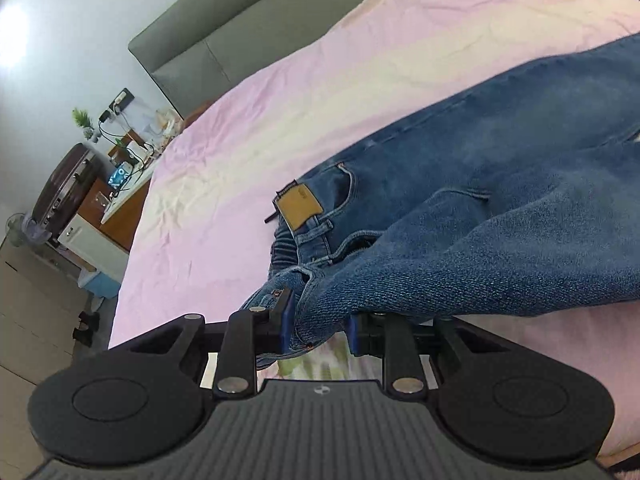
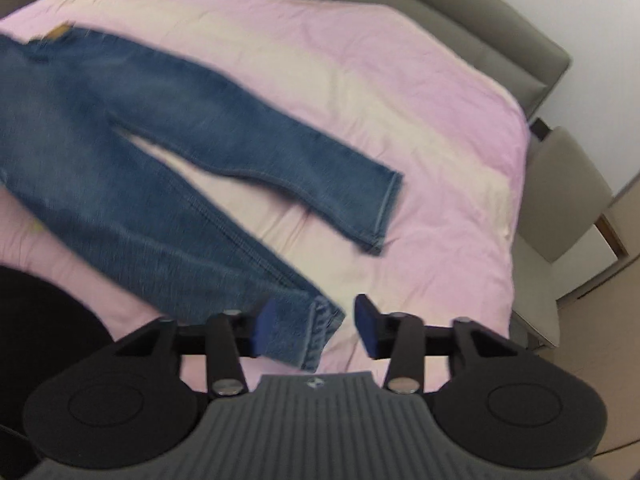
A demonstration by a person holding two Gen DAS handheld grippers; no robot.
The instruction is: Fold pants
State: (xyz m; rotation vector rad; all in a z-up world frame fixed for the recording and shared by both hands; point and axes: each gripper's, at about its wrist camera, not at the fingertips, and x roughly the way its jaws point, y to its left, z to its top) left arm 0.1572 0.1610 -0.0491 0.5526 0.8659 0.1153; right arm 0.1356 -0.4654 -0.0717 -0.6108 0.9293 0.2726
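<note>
Pink bedsheet (image 2: 400, 80) w/ jeans (image 2: 140, 160), left gripper (image 1: 318, 320) jaws pinching waistband, right gripper (image 2: 312, 326) jaws spread round hem.

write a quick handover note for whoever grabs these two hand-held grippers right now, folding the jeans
Left hand-held gripper: shut on the waistband corner of the jeans, denim bunched between its pads and lifted.
Right hand-held gripper: jaws apart, no grip; the hem of the near leg lies between the pads, touching at most the left one.
Jeans: spread on the pink bed cover, legs splayed apart, far leg's hem flat on the cover.
Done: waistband gripped only.
Left: regrip the near hem, bring the legs together, then fold.
</note>
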